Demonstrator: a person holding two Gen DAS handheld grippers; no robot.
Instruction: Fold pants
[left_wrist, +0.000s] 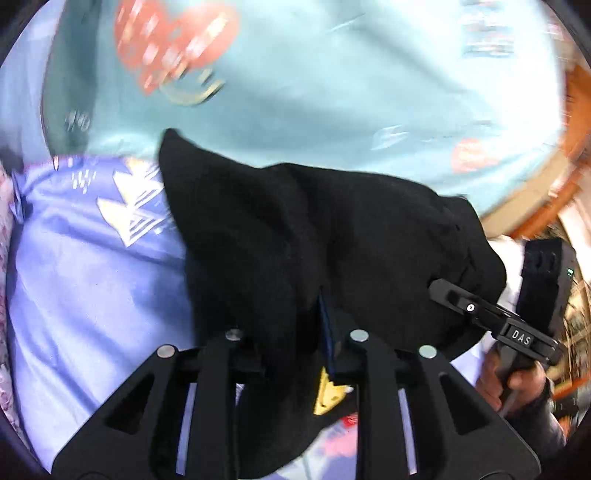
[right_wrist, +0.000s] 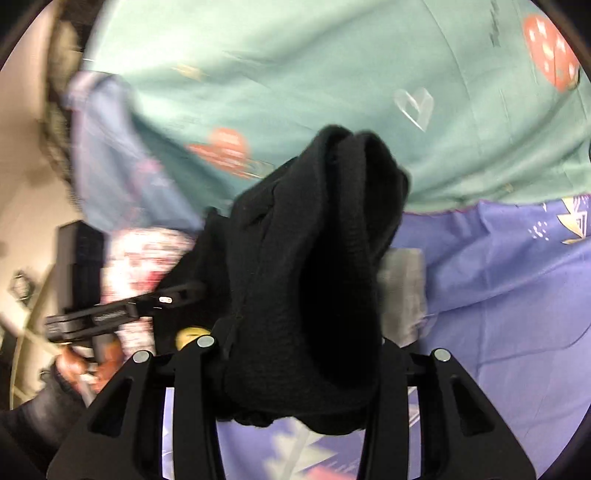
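Both mine pinching black knit pants (left_wrist: 332, 236): left gripper (left_wrist: 295, 354), right gripper (right_wrist: 295, 354); fabric bunched, pull apart taut before lowering onto mint printed bedsheet (right_wrist: 295, 55)

Pants (left_wrist: 332, 236) over two adjoining sheets (left_wrist: 92, 288), between both grippers.

A mint-green bedsheet (left_wrist: 332, 92) printed with red shapes fills the upper frame, meeting a lavender sheet (left_wrist: 92, 288) at lower left. An orange wooden edge (left_wrist: 576, 110) blurs along the right side.
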